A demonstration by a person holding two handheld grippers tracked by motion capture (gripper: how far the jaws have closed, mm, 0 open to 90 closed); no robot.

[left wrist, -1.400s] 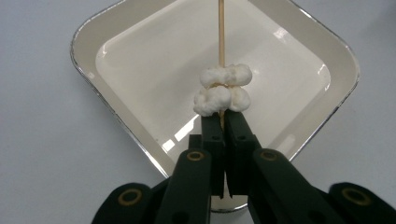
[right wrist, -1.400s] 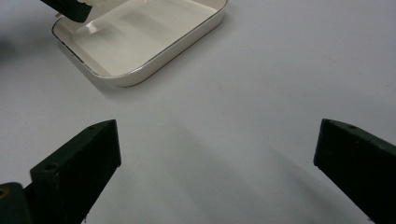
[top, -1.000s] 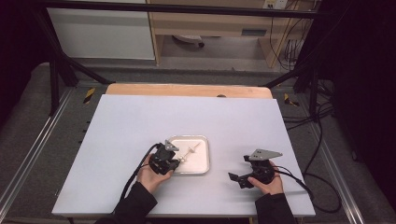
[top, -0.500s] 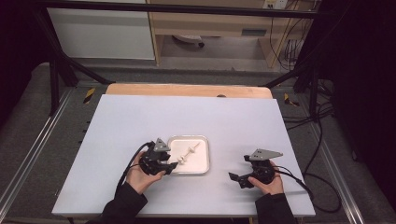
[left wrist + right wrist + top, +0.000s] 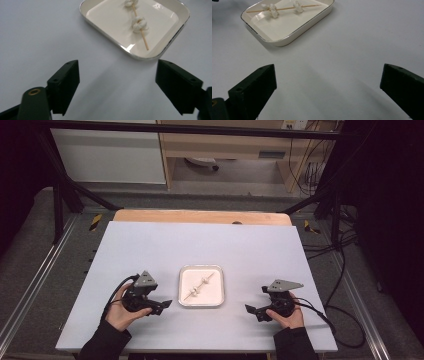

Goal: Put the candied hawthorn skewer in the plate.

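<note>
Open white table [image 5: 150, 245] surface from the far edge down to mid-table, and along the left and right edges. Sole obstacle a shallow white tray [image 5: 216, 296] near the middle of the near edge, bearing a skewer [image 5: 198, 287]. Bare passage on either side between tray and left gripper [image 5: 162, 306], tray and right gripper [image 5: 251, 310], both with jaws wide apart and nothing between.
</note>
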